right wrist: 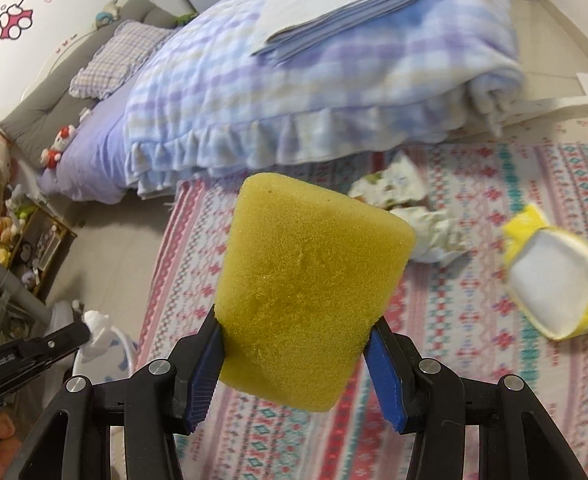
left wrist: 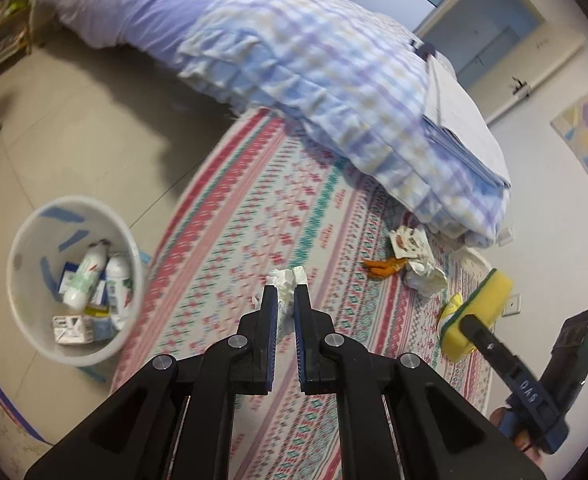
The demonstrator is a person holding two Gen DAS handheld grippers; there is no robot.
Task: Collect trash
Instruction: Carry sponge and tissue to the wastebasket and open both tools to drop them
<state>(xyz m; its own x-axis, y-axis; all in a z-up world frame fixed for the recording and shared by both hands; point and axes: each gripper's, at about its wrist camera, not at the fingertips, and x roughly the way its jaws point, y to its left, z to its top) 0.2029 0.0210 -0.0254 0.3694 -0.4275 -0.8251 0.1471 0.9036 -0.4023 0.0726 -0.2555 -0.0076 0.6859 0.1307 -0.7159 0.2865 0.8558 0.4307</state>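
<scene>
My left gripper (left wrist: 285,292) is shut on a crumpled white tissue (left wrist: 284,280) and holds it above the patterned rug (left wrist: 254,220), to the right of the white trash bin (left wrist: 30,292). The bin holds bottles and small cartons. My right gripper (right wrist: 295,322) is shut on a yellow sponge (right wrist: 301,288); it also shows in the left wrist view (left wrist: 477,308). On the rug lie an orange scrap (left wrist: 385,267), crumpled paper (left wrist: 423,276), a printed wrapper (right wrist: 389,184) and a yellow packet (right wrist: 553,280).
A bed with a checked quilt (right wrist: 294,92) and folded sheets borders the rug. Stuffed toys and a shelf (right wrist: 34,240) stand at the left. A door (left wrist: 489,28) and white wall lie beyond the bed. Tiled floor (left wrist: 74,128) surrounds the bin.
</scene>
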